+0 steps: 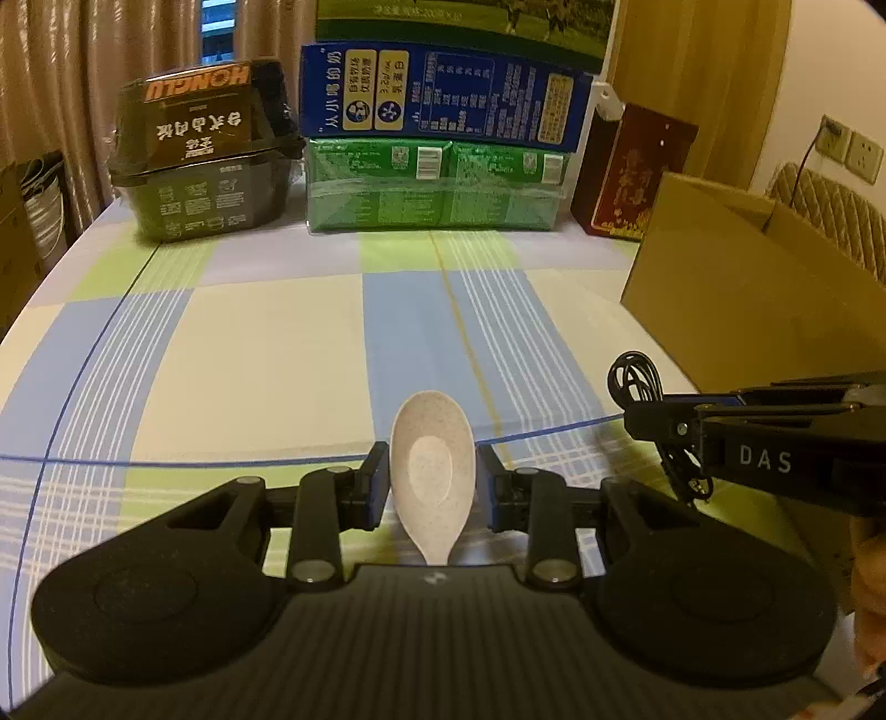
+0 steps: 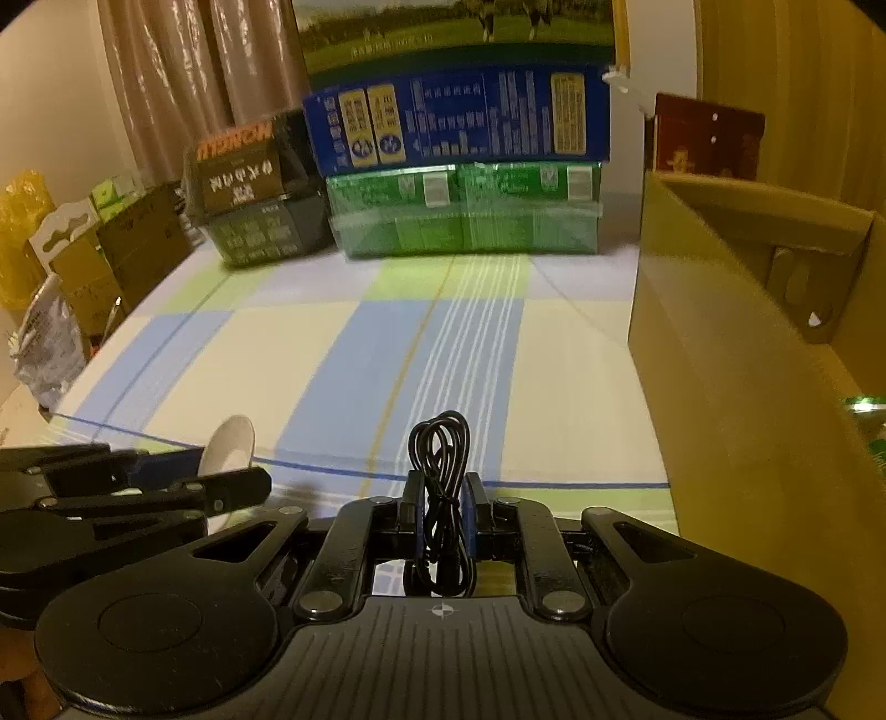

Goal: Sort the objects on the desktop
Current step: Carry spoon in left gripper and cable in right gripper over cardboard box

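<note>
Left wrist, L tongs [image 1: 432,479] gripping spoon [image 1: 432,465], maybe speckled

Bench [image 1: 249,343]: bowl pack [image 1: 202,160] back left, milk cartons [image 1: 443,144] stacked behind centre, cardboard box [image 1: 736,288] right, spoon [image 1: 433,471] and cable [image 1: 637,382] near front

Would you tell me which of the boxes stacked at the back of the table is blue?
The blue carton, the middle one in the stack: it lies on the green pack wrapped in clear film and under a green box with a meadow picture.
</note>
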Available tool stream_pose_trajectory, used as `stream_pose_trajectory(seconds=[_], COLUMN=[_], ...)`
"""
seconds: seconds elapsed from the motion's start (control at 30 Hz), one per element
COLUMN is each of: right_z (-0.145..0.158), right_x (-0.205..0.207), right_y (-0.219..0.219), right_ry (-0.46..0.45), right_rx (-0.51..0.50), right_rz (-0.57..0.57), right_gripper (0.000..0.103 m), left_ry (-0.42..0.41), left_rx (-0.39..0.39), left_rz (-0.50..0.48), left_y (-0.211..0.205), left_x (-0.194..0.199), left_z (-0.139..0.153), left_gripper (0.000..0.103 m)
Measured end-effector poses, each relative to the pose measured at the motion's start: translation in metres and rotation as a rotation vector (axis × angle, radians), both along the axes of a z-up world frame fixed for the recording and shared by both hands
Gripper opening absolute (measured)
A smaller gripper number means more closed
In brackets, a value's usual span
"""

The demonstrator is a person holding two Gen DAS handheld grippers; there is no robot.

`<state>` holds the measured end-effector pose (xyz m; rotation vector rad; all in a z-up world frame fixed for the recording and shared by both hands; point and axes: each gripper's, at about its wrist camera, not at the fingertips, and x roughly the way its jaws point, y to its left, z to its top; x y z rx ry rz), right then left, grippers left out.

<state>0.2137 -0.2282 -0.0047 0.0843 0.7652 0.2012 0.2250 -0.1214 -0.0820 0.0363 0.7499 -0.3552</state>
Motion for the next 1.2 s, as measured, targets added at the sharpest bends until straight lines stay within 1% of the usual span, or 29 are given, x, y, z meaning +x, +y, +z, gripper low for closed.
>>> stream_pose_trajectory(seconds=[0.23,0.47,0.67,0.8,0.93,1.2], right_z=[0.024,0.051,0.087,0.115,0.137,0.163], right_x=[-0.019,-0.042,-0.063,-0.08,-0.097,-0.129], right_y=[-0.003,-0.011,-0.024,-0.044,-0.068,-0.123], right_ry=[-0.051,-0.074,-0.102,-0.131,-0.157,-0.188], right_rx=[0.002,0.017,0.011,0.0,-0.013,-0.029], right_rz=[-0.009,-0.029,-0.037,-0.064,-0.096,-0.161], right_gripper=[0.01,0.01,0.01,0.01,0.01,0.01], left_ry=[-0.001,0.018,0.009,-0.004,-0.019,-0.035], left_rx=[-0.006,-0.031,-0.055,-0.057,-0.065,-0.083], left_rz=[0.021,0.029,0.028,0.007,-0.024,-0.087], left_y=[0.002,-0.001,-0.011,-0.029,-0.052,-0.098], left_x=[-0.015,-0.038,-0.06,-0.075,-0.09,-0.116], left_z=[0.017,0.032,0.059,0.08,0.101,0.134], left_gripper=[0.027,0.027,0.027,0.027,0.027,0.027])
